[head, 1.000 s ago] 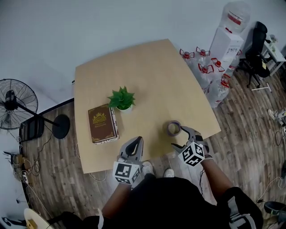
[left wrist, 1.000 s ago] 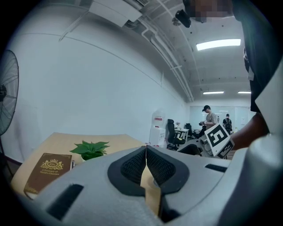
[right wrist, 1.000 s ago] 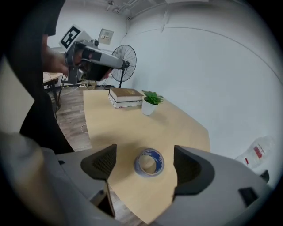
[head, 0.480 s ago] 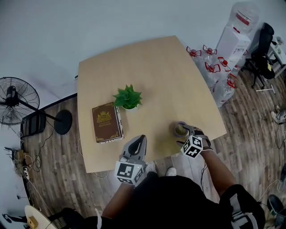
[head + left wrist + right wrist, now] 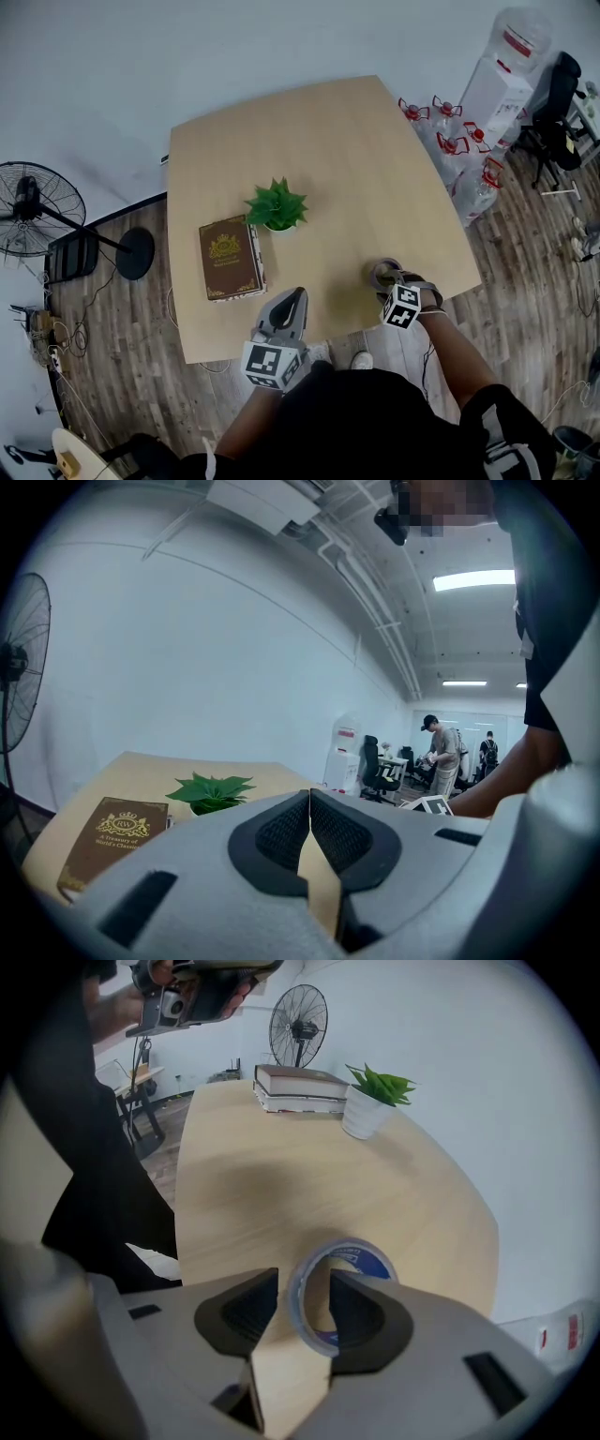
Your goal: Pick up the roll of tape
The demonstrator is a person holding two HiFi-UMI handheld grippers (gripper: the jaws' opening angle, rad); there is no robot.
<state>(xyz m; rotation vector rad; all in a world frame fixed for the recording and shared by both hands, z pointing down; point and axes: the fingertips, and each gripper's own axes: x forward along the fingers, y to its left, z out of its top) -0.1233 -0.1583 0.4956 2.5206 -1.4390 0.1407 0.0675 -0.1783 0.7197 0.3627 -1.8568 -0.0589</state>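
Pale wood table (image 5: 328, 141): near its right edge the roll of tape (image 5: 349, 1247) lies flat, a clear-brownish ring with a blue-printed core. The right gripper (image 5: 304, 1279) is closing astride its near wall, pads not yet pressing, and hides the ring's near part. The left gripper (image 5: 309, 799) is closed on nothing.

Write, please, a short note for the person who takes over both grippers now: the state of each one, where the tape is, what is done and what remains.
Left gripper: jaws together, nothing between them, near the table's front edge.
Right gripper: points down onto the grey roll of tape with a blue-printed core. Its jaws are closing, one inside the ring and one outside, with the ring's wall between them. The pads do not press yet.
Tape: lies flat on the light wooden table, near its front right edge.
Done: approach, jaws placed.
Left: finish closing, lift the roll.
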